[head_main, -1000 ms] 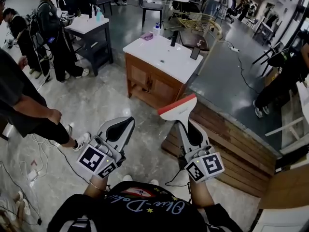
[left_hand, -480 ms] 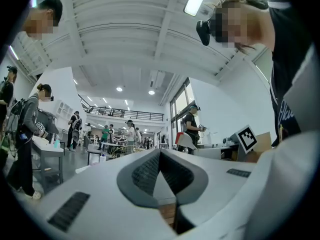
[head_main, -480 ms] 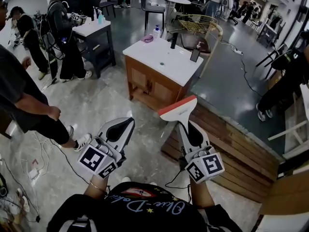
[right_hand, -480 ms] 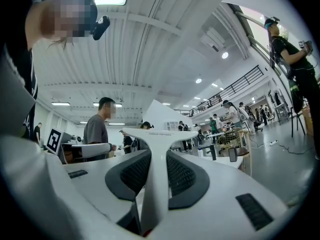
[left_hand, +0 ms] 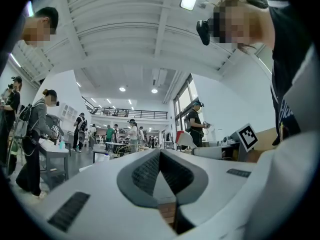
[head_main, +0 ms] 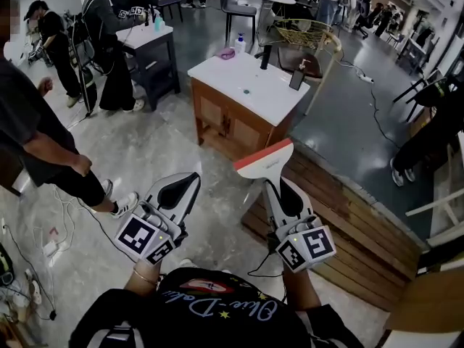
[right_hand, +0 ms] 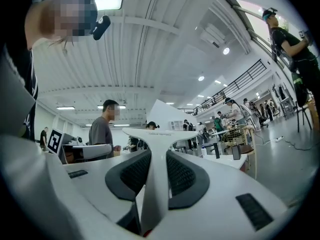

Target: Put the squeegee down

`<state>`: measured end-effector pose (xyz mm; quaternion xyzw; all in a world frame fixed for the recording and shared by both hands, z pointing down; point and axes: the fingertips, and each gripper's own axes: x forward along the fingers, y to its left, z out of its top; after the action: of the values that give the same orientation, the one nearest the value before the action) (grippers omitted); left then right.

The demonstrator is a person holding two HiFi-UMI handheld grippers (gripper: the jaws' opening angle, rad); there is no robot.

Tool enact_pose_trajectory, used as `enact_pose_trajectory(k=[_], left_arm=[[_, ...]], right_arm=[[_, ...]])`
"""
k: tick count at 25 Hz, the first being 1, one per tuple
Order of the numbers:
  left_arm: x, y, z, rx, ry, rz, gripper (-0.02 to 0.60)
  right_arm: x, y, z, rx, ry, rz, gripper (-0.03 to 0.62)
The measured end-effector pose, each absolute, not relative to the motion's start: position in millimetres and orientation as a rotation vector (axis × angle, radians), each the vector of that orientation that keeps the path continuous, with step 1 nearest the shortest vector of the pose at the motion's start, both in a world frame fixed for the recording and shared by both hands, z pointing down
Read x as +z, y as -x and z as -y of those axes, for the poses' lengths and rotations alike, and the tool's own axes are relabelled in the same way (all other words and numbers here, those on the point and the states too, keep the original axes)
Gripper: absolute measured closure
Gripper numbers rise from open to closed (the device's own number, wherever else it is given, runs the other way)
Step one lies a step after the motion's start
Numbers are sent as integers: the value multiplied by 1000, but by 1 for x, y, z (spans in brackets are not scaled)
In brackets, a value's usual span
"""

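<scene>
The squeegee (head_main: 264, 161) has a white head with a red-orange edge, and its white handle runs back between the jaws of my right gripper (head_main: 275, 188). In the right gripper view the handle (right_hand: 155, 179) is pinched between both dark pads and the head (right_hand: 161, 136) spreads out just past the tips. That gripper is shut on it and points about level, held in the air above the floor. My left gripper (head_main: 186, 184) hangs beside it on the left. Its dark pads (left_hand: 145, 174) meet at the tip with nothing between them.
A wooden vanity cabinet with a white top (head_main: 250, 89) stands ahead, with bottles and a dark faucet on it. A low wooden platform (head_main: 348, 216) lies to the right. People stand at the left (head_main: 43, 143) near a dark table (head_main: 148, 38). Cables lie on the floor (head_main: 51, 245).
Both grippers have drifted a little to the left together in the head view, and the cabinet sits slightly further right and nearer. The squeegee stays gripped the same way.
</scene>
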<state>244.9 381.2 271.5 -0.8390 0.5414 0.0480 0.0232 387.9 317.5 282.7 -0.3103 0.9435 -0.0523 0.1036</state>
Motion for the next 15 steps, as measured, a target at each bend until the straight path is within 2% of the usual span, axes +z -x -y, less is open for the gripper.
enact_pose_trajectory(k=[9, 15], left_arm=[[289, -236, -383, 138, 2574, -1782, 572], [288, -240, -363, 155, 2618, -1703, 572]], right_arm=[[295, -384, -313, -180, 869, -2814, 507], [295, -389, -302, -167, 938, -2798, 507]])
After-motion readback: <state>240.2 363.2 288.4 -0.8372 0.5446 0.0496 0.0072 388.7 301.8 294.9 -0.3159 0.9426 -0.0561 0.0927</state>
